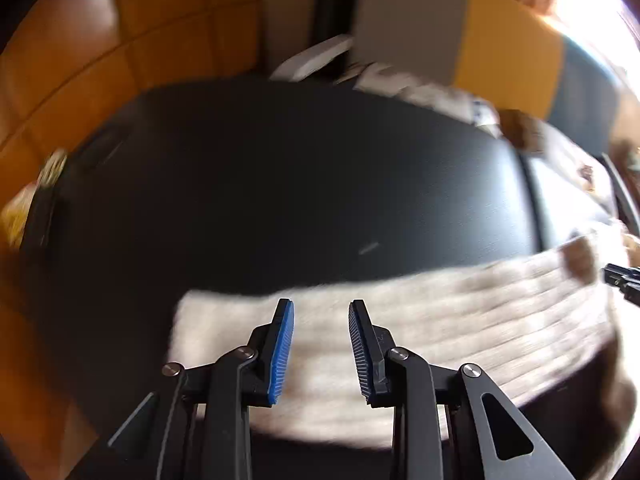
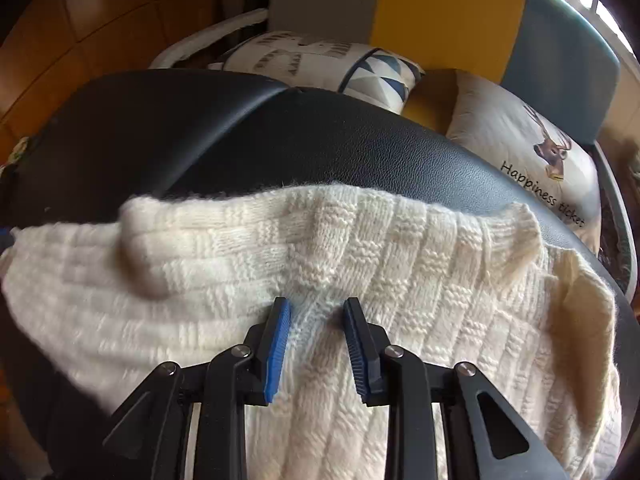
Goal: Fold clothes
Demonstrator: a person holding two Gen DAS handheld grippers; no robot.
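A cream cable-knit sweater (image 2: 400,280) lies spread on a black leather seat (image 2: 360,148). My right gripper (image 2: 316,312) rests on the knit near its middle. Its blue-padded fingers (image 2: 276,344) stand apart, and a raised pucker of knit sits between them. In the blurred left wrist view, the same sweater (image 1: 440,320) stretches across the lower right. My left gripper (image 1: 320,316) hovers open over the sweater's left end with nothing between its fingers. The right gripper's black tip (image 1: 622,282) shows at the far right edge.
Printed cushions (image 2: 532,152) and a patterned pillow (image 2: 320,60) lean against a grey, yellow and blue backrest (image 2: 452,12) behind the seat. Orange-brown floor tiles (image 1: 80,60) lie to the left. Bare black leather (image 1: 280,180) extends beyond the sweater.
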